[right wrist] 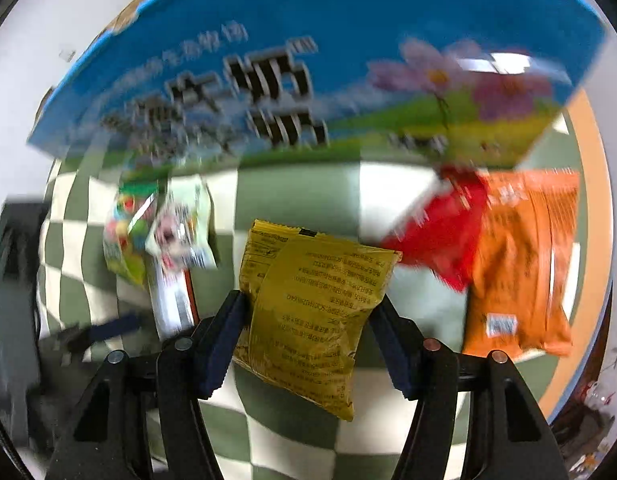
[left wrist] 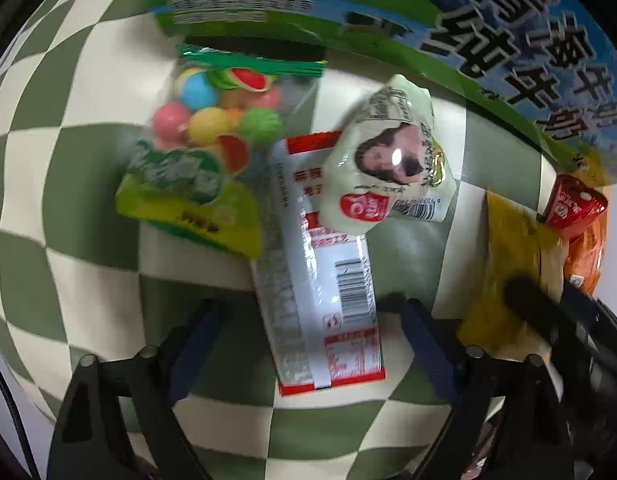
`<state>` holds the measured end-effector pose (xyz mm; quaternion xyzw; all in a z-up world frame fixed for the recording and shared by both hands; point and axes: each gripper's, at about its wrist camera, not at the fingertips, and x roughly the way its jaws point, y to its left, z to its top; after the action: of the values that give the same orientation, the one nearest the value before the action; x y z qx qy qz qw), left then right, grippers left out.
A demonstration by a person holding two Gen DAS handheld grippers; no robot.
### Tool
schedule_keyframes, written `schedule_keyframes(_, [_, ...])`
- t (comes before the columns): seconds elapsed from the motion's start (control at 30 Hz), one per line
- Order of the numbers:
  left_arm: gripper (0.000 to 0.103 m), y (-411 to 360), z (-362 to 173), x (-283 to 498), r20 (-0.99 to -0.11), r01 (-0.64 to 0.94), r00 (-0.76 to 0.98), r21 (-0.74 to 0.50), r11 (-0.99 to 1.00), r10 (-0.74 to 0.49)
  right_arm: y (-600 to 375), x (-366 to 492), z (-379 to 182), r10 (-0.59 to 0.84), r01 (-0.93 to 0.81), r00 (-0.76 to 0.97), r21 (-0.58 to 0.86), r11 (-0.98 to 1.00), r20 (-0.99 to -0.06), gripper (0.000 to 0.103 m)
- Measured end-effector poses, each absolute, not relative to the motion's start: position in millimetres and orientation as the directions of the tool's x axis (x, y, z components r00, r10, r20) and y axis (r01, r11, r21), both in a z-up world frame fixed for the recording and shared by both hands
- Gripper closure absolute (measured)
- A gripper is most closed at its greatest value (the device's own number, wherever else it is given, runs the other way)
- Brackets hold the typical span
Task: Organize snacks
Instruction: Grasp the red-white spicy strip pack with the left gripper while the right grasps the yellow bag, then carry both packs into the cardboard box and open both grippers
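Note:
My left gripper point(left wrist: 312, 312) is open above a long white-and-red packet point(left wrist: 328, 280) on the checked cloth. A pale green packet with a face point(left wrist: 392, 160) lies on its far end, and a bag of coloured candy balls point(left wrist: 204, 148) lies to the left. My right gripper point(right wrist: 308, 308) has its jaws on both sides of a yellow snack bag point(right wrist: 308, 312) and seems shut on it; the bag looks lifted. A red packet point(right wrist: 440, 232) and an orange bag point(right wrist: 520, 264) lie to the right. The yellow bag point(left wrist: 508, 280) and the right gripper also show in the left wrist view.
A large blue-and-green milk carton box point(right wrist: 308, 60) stands at the far side of the green-and-cream checked cloth point(right wrist: 300, 196); it also shows in the left wrist view point(left wrist: 508, 40). The table's orange edge point(right wrist: 588, 200) runs on the right.

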<state>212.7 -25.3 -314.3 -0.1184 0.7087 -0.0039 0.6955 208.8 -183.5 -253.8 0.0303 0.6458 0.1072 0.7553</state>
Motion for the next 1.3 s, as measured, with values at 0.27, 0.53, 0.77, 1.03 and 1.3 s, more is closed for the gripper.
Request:
schedule_keyframes(0.27, [0.051,-42.5,-311.8,174.9,-0.995,-0.021,-0.003,-0.100,0.995,-0.100,-185.3,178.1,-259.5,0.198,-0.180,0.104,0.177,0.968,-0.975,0.037])
schedule_keyframes(0.53, [0.046,-25.9,-333.1,160.1,-0.970,-0.172,-0.072,-0.217,0.961,-0.232,-167.2,154.0,-273.8,0.186,-0.218,0.079,0.165,0.962,-0.979,0.032])
schedule_keyframes(0.77, [0.050,-31.1,-334.8,157.9,-0.978,-0.180,-0.052,-0.188,0.966,-0.200,-148.1,163.7,-283.7,0.141,-0.241,0.078,0.118,0.963,-0.987,0.030])
schedule_keyframes(1.03, [0.058,-55.8,-309.5,152.5,-0.993,-0.080,-0.019,-0.112,0.990,-0.114,-148.0,158.5,-280.1,0.153,-0.247,0.117,0.121,0.962,-0.981,0.045])
schedule_keyframes(1.3, [0.058,-51.4,-256.2,165.0,-0.987,-0.058,0.038,-0.157,0.986,-0.155,-159.1,154.0,-260.6,0.272,-0.217,0.114,0.244,0.945,-0.955,0.052])
